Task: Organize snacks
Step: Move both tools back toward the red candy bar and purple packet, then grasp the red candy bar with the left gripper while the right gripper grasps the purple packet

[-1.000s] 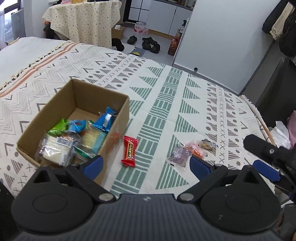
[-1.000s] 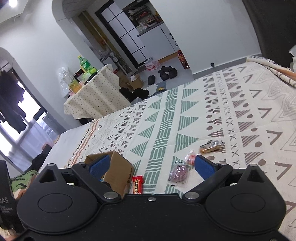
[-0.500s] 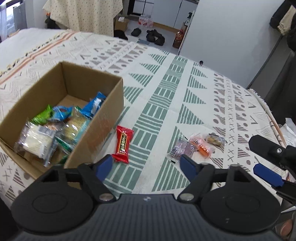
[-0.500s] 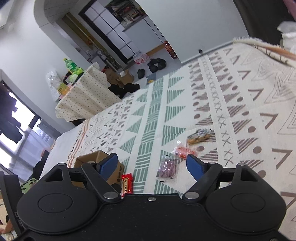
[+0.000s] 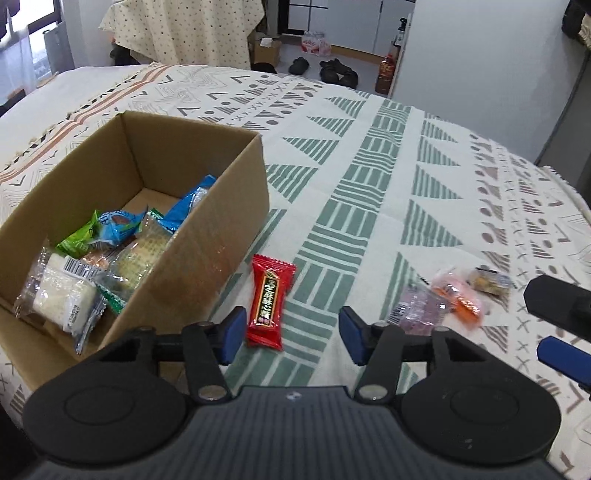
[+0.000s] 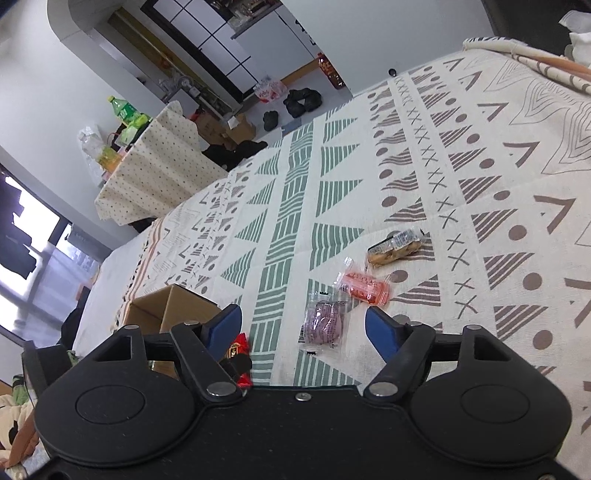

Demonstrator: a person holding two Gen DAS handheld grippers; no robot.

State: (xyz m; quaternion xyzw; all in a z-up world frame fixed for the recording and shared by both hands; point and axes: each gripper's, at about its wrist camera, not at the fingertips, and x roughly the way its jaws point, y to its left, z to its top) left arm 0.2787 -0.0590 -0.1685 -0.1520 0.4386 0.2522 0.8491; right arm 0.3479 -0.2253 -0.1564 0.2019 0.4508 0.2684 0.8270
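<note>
A cardboard box [image 5: 236,206] holding several snack packets stands on the patterned bedspread at the left. A red snack bar [image 5: 270,301] lies just right of the box, between the tips of my open, empty left gripper [image 5: 291,334]. A purple packet [image 5: 419,308], an orange packet [image 5: 460,295] and a brown packet [image 5: 489,282] lie to the right. My right gripper [image 6: 304,328] is open and empty, low over the purple packet [image 6: 325,323]; the orange packet [image 6: 365,288], the brown packet [image 6: 395,249] and the box [image 6: 173,314] show there too.
The bedspread [image 5: 369,184] covers the bed. Beyond its far edge are a cloth-covered table [image 5: 184,29], shoes [image 5: 332,72] on the floor and a white wall [image 5: 480,74]. My right gripper's fingers [image 5: 557,306] enter the left wrist view at right.
My left gripper has moved forward and down toward the red snack bar. My right gripper has dropped closer to the purple packet. Both stay open.
</note>
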